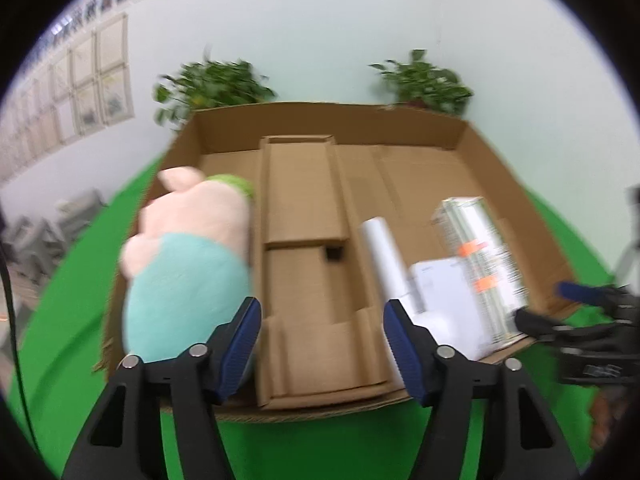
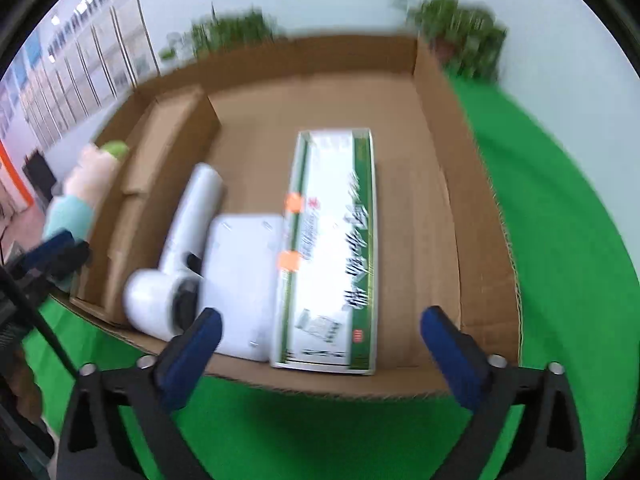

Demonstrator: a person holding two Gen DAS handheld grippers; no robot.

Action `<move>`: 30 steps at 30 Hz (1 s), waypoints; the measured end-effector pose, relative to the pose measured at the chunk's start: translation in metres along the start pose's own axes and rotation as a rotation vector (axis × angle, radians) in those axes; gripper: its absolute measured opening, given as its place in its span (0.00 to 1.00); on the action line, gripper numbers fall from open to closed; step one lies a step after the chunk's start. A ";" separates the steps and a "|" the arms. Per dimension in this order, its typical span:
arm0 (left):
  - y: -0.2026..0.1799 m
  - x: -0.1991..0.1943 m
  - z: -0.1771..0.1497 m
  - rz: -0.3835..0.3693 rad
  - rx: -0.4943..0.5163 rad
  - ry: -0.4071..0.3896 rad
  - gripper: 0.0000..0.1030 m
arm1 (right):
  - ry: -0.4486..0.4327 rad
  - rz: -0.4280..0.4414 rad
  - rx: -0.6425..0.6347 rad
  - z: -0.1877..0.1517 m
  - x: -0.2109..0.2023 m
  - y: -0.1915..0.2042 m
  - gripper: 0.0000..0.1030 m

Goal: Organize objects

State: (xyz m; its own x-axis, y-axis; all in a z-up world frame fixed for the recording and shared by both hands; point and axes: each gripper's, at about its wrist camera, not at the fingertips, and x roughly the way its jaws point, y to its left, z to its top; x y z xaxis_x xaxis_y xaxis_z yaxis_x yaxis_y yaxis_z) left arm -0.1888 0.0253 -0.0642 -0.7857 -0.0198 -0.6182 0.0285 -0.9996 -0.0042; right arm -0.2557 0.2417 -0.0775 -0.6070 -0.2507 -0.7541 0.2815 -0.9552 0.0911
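A shallow cardboard tray (image 1: 320, 120) lies on green cloth. A raised cardboard insert (image 1: 304, 200) splits it. In the left part lies a pink, teal and green plush toy (image 1: 188, 256), just left of my left gripper (image 1: 322, 312), which is open with nothing between its fingers. The right part holds a white handheld device (image 2: 188, 232), a flat white box (image 2: 244, 272) and a long green-and-white carton (image 2: 336, 240) with orange stickers. My right gripper (image 2: 320, 316) hovers wide open over the tray's near edge, above the carton's near end, gripping nothing.
The green cloth (image 2: 560, 240) surrounds the tray. Two potted plants (image 1: 216, 84) (image 1: 424, 80) stand behind its far wall. Framed sheets (image 1: 100, 80) hang on the pale wall at left. The tray floor (image 2: 416, 208) right of the carton is bare.
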 end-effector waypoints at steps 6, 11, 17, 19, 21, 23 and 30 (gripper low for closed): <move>-0.001 0.004 -0.029 0.044 -0.012 -0.052 0.66 | -0.331 -0.065 0.015 -0.036 -0.023 0.050 0.99; -0.010 0.017 -0.036 0.062 -0.027 -0.124 0.70 | -0.308 -0.073 -0.023 -0.038 0.009 0.065 1.00; -0.007 0.019 -0.033 0.039 -0.055 -0.124 0.72 | -0.303 -0.101 -0.040 -0.040 0.024 0.068 1.00; -0.005 0.020 -0.033 0.033 -0.061 -0.120 0.73 | -0.298 -0.112 -0.046 -0.041 0.028 0.069 1.00; -0.005 0.021 -0.033 0.028 -0.064 -0.116 0.74 | -0.296 -0.118 -0.050 -0.042 0.029 0.068 1.00; -0.006 0.023 -0.033 0.029 -0.060 -0.113 0.76 | -0.295 -0.119 -0.050 -0.043 0.031 0.068 1.00; -0.007 0.024 -0.033 0.023 -0.052 -0.106 0.78 | -0.295 -0.118 -0.051 -0.047 0.025 0.064 1.00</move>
State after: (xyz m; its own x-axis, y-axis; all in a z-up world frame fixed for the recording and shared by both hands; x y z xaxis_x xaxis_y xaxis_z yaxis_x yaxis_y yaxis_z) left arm -0.1873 0.0322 -0.1051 -0.8452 -0.0472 -0.5324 0.0771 -0.9964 -0.0341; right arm -0.2179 0.1818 -0.1214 -0.8248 -0.1802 -0.5359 0.2283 -0.9733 -0.0240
